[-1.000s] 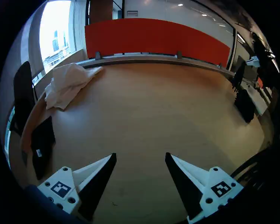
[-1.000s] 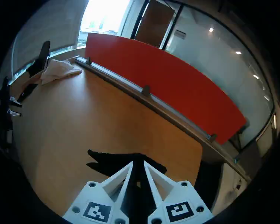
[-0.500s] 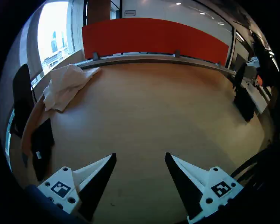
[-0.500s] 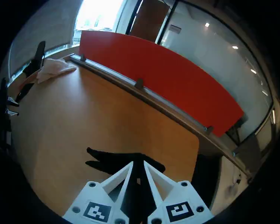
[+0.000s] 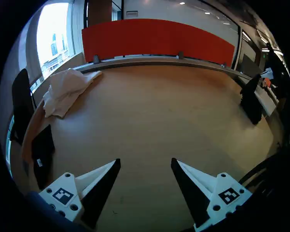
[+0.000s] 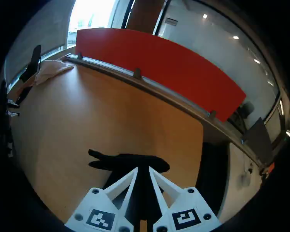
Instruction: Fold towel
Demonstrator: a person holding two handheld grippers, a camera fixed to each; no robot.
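Plainly an office. Long wooden desk (image 5: 152, 112) backed by a red divider screen (image 5: 156, 36). Beyond, a glass partition wall (image 6: 207, 42), black chair (image 5: 21, 100), window (image 5: 52, 42) onto high-rises.

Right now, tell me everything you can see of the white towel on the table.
The white towel looks like soft cloth, bunched into a loose, creased heap and not yet folded. It lies on the wooden table at its far left corner, with one tip pointing toward the grey rail; I cannot tell whether they touch. No gripper holds it: the open left hand-held gripper is well short of it. The right gripper view shows it as a small pale heap.
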